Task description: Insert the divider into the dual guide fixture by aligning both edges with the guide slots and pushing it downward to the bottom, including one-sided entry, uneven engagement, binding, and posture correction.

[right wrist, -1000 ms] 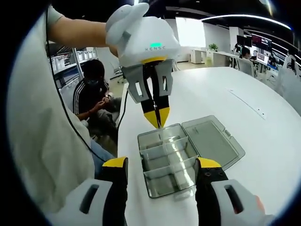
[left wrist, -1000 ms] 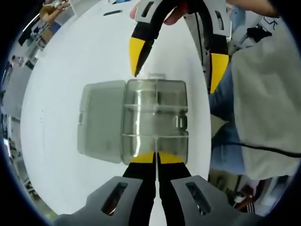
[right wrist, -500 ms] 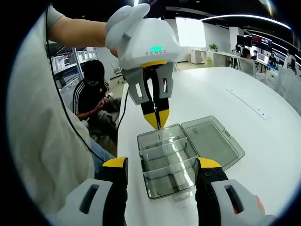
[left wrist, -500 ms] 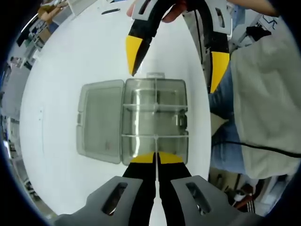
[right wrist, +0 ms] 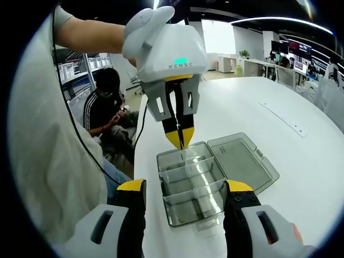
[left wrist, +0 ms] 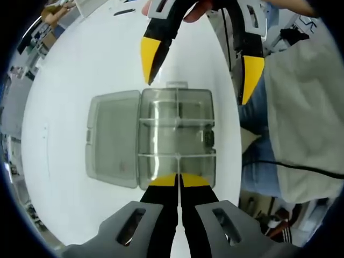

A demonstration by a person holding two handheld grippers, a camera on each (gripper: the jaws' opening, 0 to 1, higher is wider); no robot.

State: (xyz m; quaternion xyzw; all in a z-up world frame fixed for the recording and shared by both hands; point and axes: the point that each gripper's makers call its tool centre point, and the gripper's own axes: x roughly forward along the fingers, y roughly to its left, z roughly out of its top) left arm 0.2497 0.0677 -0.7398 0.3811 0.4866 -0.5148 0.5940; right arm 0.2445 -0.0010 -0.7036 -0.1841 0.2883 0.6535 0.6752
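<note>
White table [left wrist: 80, 64] — open box [left wrist: 177, 137] (lid [left wrist: 113, 137] beside)

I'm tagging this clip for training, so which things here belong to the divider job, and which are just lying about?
Job:
- clear compartment box, lid open flat
- thin clear divider, pinched in the left tool
- right tool, open, hovering at the box

Lying about:
- white table
- long strip on the table
- seated person beyond the table edge

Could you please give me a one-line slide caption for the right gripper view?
Left gripper, shut, poised over the open clear box on a white table.
</note>
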